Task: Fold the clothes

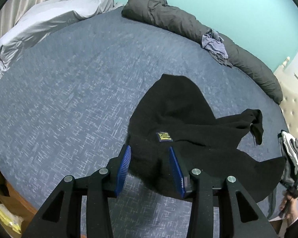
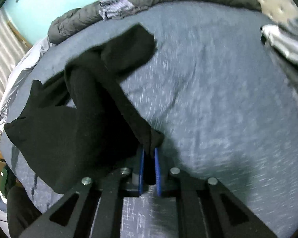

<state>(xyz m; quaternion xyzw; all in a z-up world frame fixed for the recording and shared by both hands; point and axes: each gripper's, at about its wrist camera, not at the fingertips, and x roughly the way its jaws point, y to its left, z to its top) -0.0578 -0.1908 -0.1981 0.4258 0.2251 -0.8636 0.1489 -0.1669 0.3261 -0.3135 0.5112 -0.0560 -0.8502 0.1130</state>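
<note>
A black sweater (image 1: 180, 123) lies crumpled on the blue bed sheet (image 1: 79, 91), a yellow-and-navy label (image 1: 163, 136) showing near its collar. My left gripper (image 1: 150, 151) is open, its blue pads (image 1: 124, 170) straddling the sweater's near edge without pinching it. In the right wrist view the same black sweater (image 2: 85, 103) hangs in a raised fold. My right gripper (image 2: 149, 150) is shut on a pinch of it, just above the sheet (image 2: 218, 99). A hand (image 1: 289, 203) holding that gripper shows at the left wrist view's right edge.
A rolled dark grey duvet (image 1: 168, 13) runs along the bed's far side with a crumpled pale blue cloth (image 1: 214, 43) on it. A white pillow (image 1: 39, 23) lies far left and a tufted headboard (image 1: 292, 103) stands right. White-grey folded fabric (image 2: 282, 41) sits near the headboard.
</note>
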